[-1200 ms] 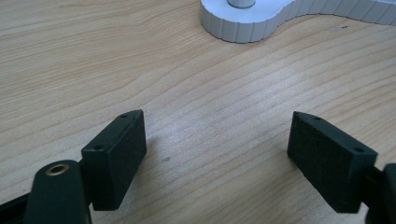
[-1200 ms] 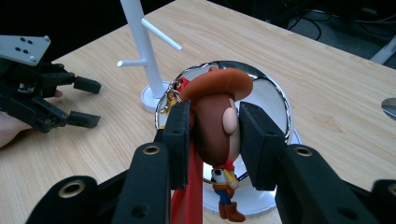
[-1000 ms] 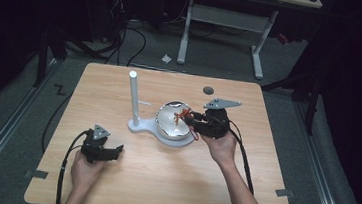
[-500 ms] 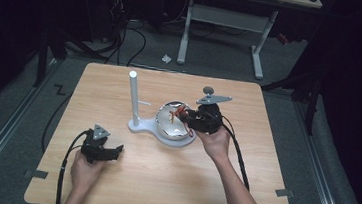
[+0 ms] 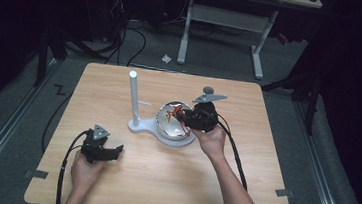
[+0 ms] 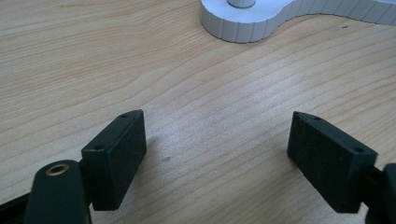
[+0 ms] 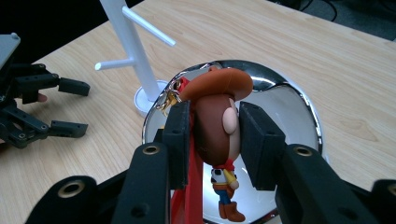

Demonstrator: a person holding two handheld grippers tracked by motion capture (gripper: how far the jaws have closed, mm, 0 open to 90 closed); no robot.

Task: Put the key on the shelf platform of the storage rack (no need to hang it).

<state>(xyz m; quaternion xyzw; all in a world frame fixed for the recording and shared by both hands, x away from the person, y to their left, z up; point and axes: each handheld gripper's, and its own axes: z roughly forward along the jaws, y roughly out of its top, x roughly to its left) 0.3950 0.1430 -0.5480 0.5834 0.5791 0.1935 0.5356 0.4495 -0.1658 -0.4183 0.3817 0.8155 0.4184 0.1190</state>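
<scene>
The wooden table (image 5: 120, 81) carries a white stand (image 5: 133, 100) with a tall post and short side pegs, its base running into a shiny metal bowl (image 5: 169, 127). The right gripper (image 7: 212, 140) is clenched on a small cowboy figure keychain (image 7: 215, 116), its pads squeezing the head from both sides just under the orange hat, so the toy hangs above the bowl with a red strap and a gold clasp (image 7: 169, 99) trailing beside it. The left gripper (image 6: 215, 154) rests low near the table's front edge, well apart from the stand, its jaws spread wide with nothing but bare wood between them. The step in hand looks like carrying the keychain from the bowl toward a peg (image 7: 148, 27) on the stand. To do it well, the grip on the rounded head should stay firm, since a smooth round shape can slip or twist between flat pads. The clasp is what has to meet the peg, so the hand would do best to tilt until the loop hangs free and faces the peg's tip, then approach slowly along the peg's line. The idle left gripper could steady the stand's base if it starts to slide.
</scene>
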